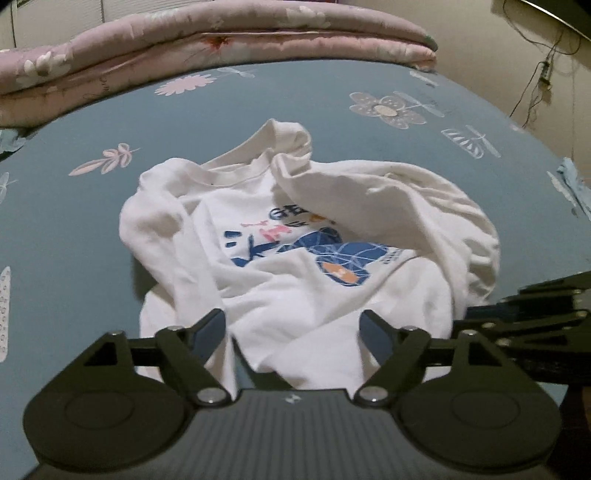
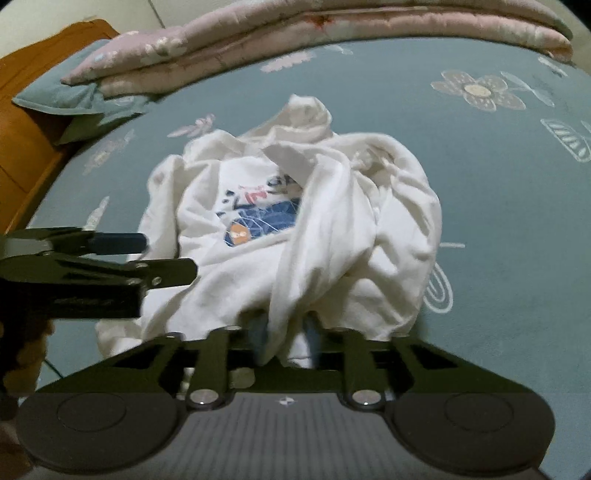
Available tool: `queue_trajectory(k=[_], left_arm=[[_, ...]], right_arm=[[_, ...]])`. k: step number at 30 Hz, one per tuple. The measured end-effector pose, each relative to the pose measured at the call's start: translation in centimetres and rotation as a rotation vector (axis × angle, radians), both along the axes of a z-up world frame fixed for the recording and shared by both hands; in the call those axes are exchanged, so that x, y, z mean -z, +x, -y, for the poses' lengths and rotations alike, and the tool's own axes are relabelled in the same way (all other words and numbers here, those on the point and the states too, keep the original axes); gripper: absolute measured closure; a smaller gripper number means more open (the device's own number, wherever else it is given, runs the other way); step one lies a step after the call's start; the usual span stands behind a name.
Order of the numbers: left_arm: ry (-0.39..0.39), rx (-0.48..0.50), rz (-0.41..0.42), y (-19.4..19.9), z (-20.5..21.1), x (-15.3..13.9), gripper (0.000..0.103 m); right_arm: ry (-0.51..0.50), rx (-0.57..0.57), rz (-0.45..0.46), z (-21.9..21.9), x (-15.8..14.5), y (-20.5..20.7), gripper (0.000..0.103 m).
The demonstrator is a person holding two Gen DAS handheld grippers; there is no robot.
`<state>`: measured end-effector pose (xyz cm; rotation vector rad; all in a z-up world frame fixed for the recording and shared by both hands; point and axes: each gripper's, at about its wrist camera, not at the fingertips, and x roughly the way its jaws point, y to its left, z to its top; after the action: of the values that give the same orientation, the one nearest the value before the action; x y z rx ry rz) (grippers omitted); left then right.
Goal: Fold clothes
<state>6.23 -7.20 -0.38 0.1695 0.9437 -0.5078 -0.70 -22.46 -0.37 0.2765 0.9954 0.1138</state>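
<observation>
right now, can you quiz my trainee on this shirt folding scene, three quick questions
1. True or false: the white shirt lies flat and neatly folded on the bed sheet.
2. Which gripper has cloth between its fingers: A) left gripper, B) right gripper?
3. Fill in: the folded pink quilt lies at the ___ edge of the bed, beyond the shirt.

Key:
1. False, it is crumpled, with its print partly covered.
2. B: the right gripper is closed on a bunched fold of the shirt; the left gripper stands open over the near hem.
3. far
</observation>
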Motion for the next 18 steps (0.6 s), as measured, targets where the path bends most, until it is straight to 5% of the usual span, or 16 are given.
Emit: queue_trajectory(k=[6, 18], left_arm=[[0.013, 0.002, -0.025, -0.3, 0.3, 0.9, 0.021], [-0.022, -0.036, -0.062, -0.2, -0.8, 1.8, 0.017]], right_arm=[[-0.014, 0.014, 0.003, 0.1, -0.5, -0.6, 0.097], [-0.162, -0.011, 0.041, 1.2, -4.1, -1.9, 0.101]])
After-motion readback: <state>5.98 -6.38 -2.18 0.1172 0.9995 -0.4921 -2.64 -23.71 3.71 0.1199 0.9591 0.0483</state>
